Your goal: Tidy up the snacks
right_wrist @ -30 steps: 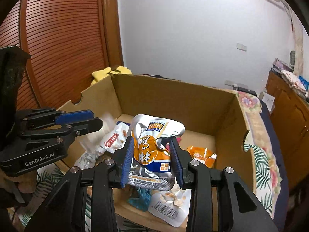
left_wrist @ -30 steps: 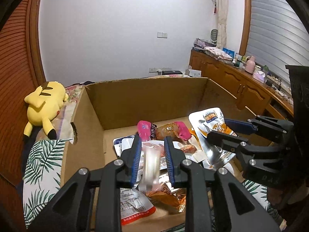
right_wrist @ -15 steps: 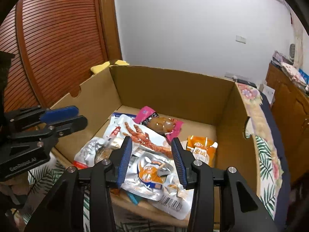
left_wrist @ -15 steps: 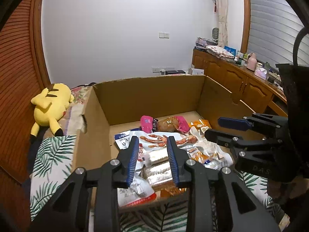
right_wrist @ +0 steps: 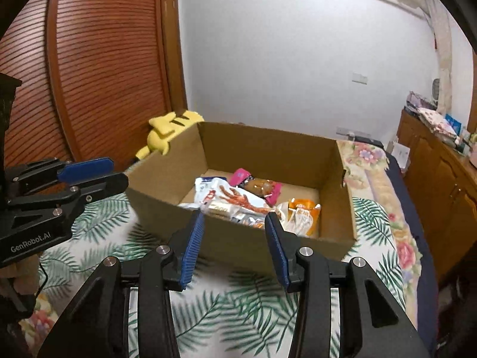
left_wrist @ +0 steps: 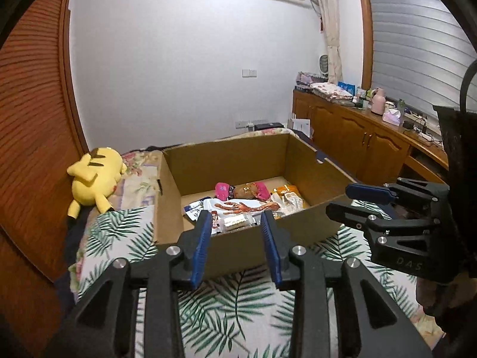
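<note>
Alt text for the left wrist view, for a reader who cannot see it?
The left gripper, jaws opening and empty, points at a cardboard box of snack packets on a leaf-print bedcover. The right gripper hangs at the right, and a yellow plush toy lies left of the box.

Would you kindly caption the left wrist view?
Empty left gripper, fingers opening, before a cardboard box of snack packets.

Both tongs empty — left tongs (left_wrist: 235,219) opening, right tongs (right_wrist: 234,223) apart.
</note>
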